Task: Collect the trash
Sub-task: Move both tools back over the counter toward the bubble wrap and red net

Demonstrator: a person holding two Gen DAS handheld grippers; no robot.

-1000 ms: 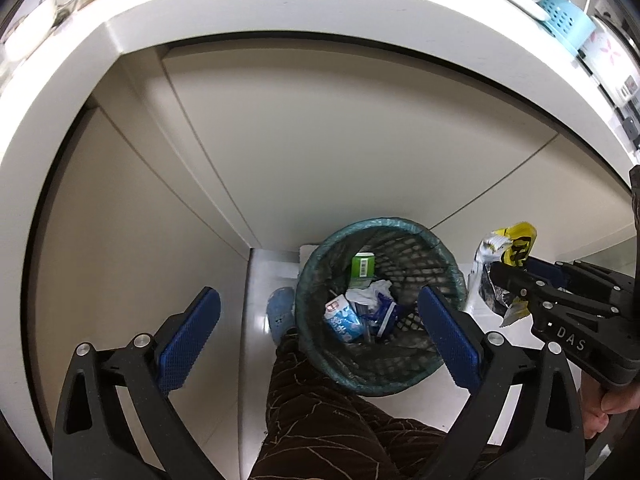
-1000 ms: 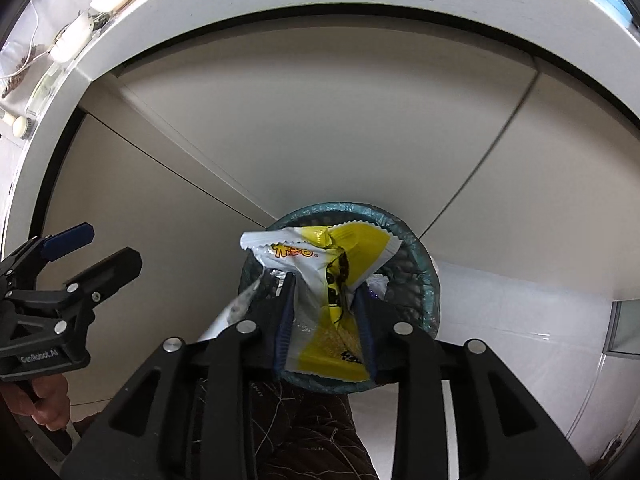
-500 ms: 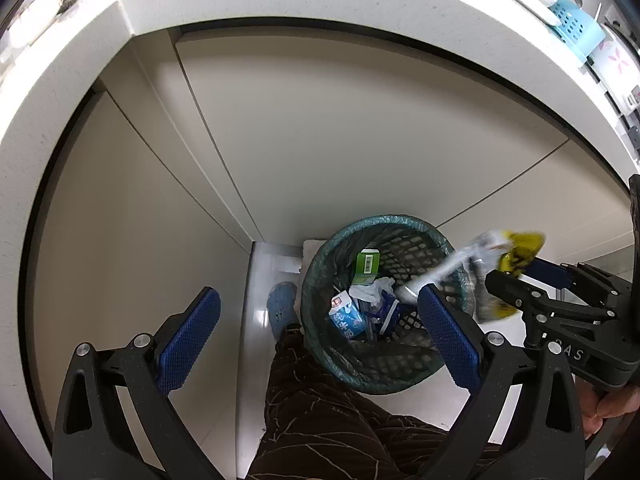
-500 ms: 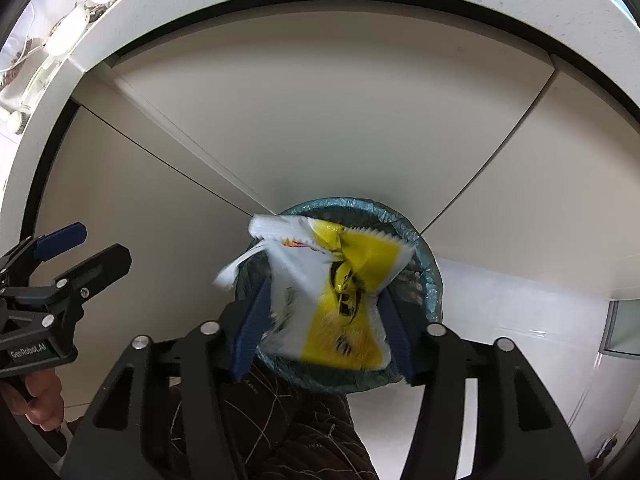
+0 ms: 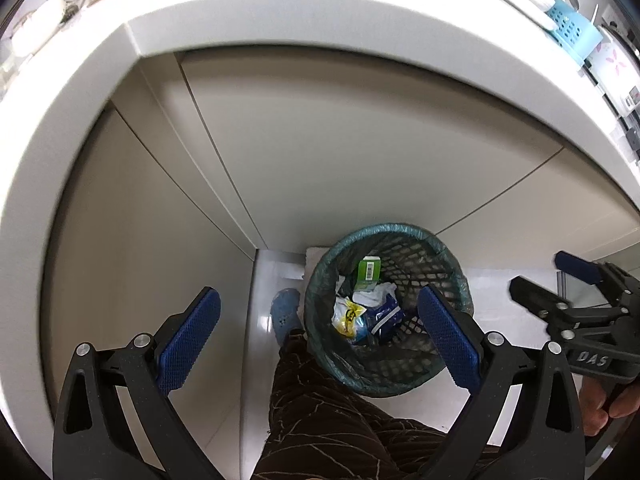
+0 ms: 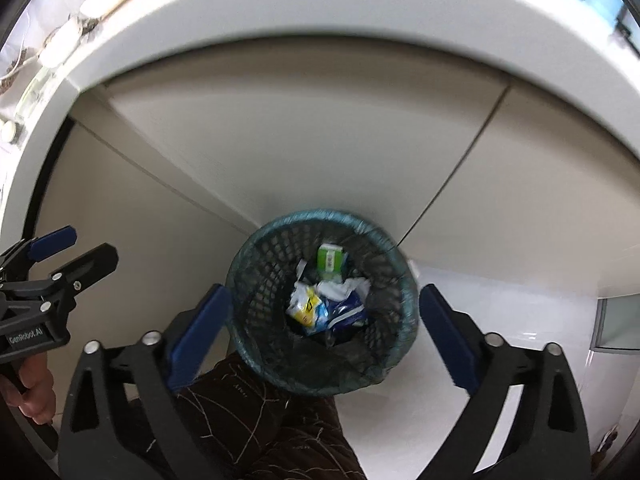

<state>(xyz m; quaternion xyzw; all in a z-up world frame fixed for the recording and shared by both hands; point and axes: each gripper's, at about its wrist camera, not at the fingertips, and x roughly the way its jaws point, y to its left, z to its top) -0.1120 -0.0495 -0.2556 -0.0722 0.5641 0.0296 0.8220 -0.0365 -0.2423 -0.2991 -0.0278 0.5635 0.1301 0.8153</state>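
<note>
my right gripper (image 6: 320, 320) hangs over the bin with its jaws opening wide, nothing between the blue pads (image 6: 444, 332). my left gripper (image 5: 316, 336) is spread wide too, empty, pointing steeply down beside it.

the yellow-and-white wrapper (image 6: 306, 308) lies inside the mesh bin (image 6: 256, 280), crumpled, white at its upper end and bright yellow below with a small dark mark on the yellow. it sits at about 8 o'clock in the pile at the bottom, touching a blue-and-white packet (image 6: 346, 312) at its 3 o'clock and crumpled white paper (image 6: 344, 286) at its 1 o'clock. a green carton (image 6: 330, 260) with a barcode leans at 12 o'clock of the pile.

the bin is dark lattice lined with a teal bag (image 6: 320, 214) folded over the rim. it stands on a pale floor (image 6: 500, 304) close against beige cabinet doors (image 6: 300, 140) under a white counter edge (image 6: 320, 12).

from the left view the wrapper (image 5: 347, 314) shows the same yellow patch, low left in the bin (image 5: 448, 264). a blue shoe (image 5: 285, 312) sits at the bin's 9 o'clock, and a brown patterned trouser leg (image 5: 320, 412) at its 6 o'clock.
</note>
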